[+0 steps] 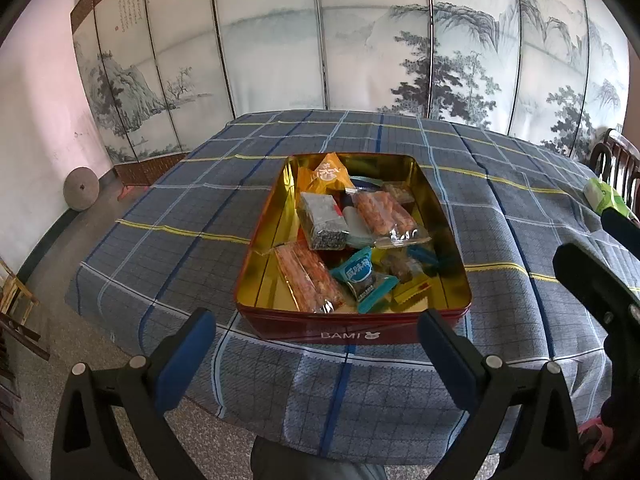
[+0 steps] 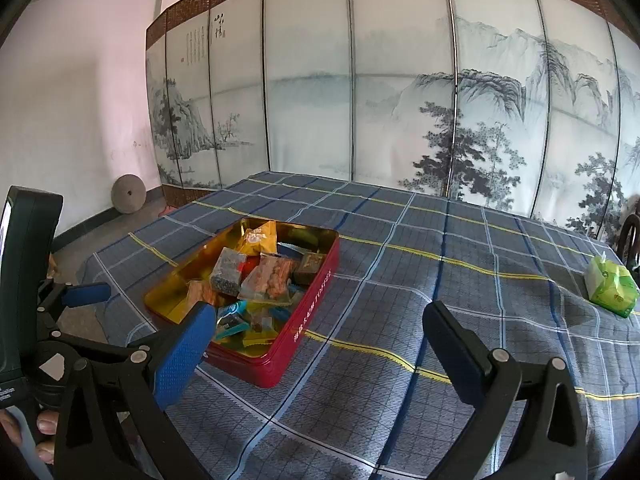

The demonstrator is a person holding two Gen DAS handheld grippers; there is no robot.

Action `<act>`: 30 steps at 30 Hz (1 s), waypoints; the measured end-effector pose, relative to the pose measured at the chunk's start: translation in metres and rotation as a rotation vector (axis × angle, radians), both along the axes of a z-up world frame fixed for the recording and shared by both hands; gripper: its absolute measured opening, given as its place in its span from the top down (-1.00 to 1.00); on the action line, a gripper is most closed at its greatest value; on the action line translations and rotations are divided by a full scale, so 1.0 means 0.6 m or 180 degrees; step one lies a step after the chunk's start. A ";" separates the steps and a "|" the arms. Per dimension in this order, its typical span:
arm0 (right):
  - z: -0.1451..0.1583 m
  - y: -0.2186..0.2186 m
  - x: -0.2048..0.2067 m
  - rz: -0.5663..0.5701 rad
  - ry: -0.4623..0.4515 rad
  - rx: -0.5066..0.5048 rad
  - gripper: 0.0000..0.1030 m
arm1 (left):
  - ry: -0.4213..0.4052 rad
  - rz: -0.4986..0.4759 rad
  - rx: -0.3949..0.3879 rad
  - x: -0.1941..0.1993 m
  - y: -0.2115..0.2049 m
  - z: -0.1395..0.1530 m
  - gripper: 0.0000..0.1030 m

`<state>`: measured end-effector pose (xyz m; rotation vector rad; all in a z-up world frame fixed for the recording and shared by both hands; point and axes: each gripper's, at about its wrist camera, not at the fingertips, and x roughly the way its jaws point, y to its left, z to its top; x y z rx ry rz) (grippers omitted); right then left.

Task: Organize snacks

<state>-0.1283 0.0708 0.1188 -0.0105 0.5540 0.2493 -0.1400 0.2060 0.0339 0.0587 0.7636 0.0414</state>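
We see the tin (image 1: pixel 352 326) on the table (image 1: pixel 160 208), snacks (image 1: pixel 340 232) inside, a folding screen (image 1: pixel 280 40) behind.

my fingers (image 2: pixel 180 354) are showing dimpled blue rubbery pads on matt black plastic. the tin (image 1: pixel 352 326) is gleaming, glossy red metal outside and mirror-gold inside. the snack wrappers (image 1: pixel 390 218) are shining as crinkly clear plastic. a woven checked cloth (image 2: pixel 460 280) is covering the bench, looking matt and quilted.
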 end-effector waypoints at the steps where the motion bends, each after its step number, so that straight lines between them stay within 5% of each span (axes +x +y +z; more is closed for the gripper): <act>1: 0.000 -0.001 0.000 0.0001 0.0000 0.0002 -0.99 | 0.0004 0.0002 -0.0003 0.001 0.002 -0.001 -1.00; 30: -0.003 0.001 0.006 0.0018 0.0024 -0.0009 -0.99 | 0.0043 0.0019 -0.0003 0.005 0.006 -0.011 -1.00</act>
